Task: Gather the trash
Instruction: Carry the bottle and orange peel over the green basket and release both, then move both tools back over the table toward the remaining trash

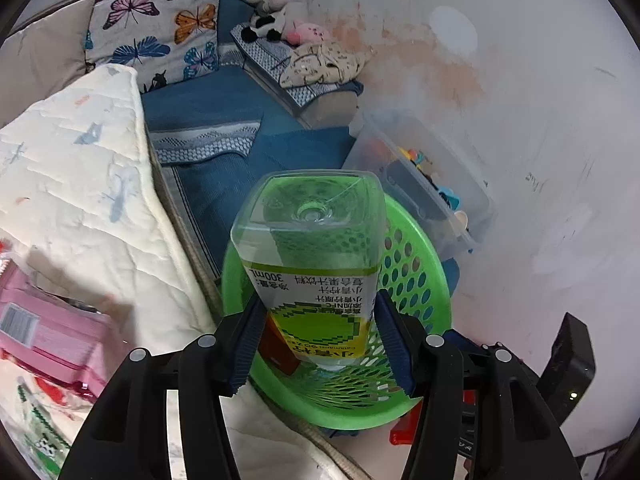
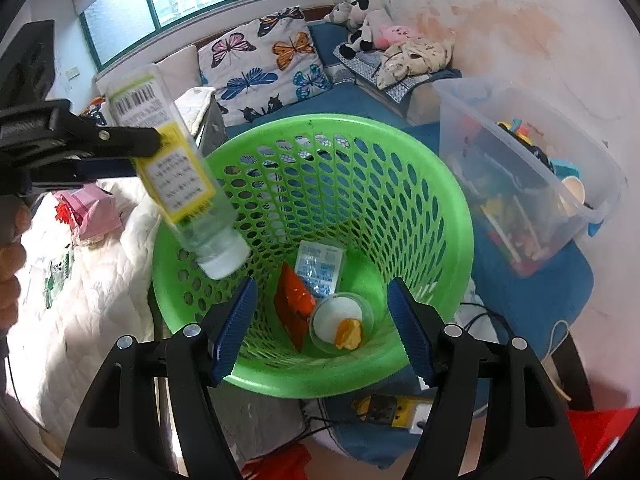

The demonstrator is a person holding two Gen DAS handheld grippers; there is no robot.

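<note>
A clear juice bottle [image 1: 312, 264] with a yellow-green label hangs cap down, and my left gripper [image 1: 320, 344] is shut on its labelled middle. In the right wrist view the same bottle [image 2: 180, 172] tilts over the near left rim of the green perforated basket [image 2: 400, 152], held by the left gripper [image 2: 148, 152]. My right gripper [image 2: 320, 300] stands open above the basket's near side with nothing between its blue pads. At the basket's bottom lie a red packet [image 2: 294, 308], a white and blue packet [image 2: 320, 266] and a clear cup [image 2: 340, 322] with an orange scrap.
A clear plastic box [image 2: 520, 184] of toys stands right of the basket against the stained wall. A white quilt [image 1: 72, 184] and a pink package [image 1: 48, 332] lie to the left. A yellow power strip [image 2: 384, 410] with cables sits below the basket. A butterfly pillow [image 2: 264, 68] is behind.
</note>
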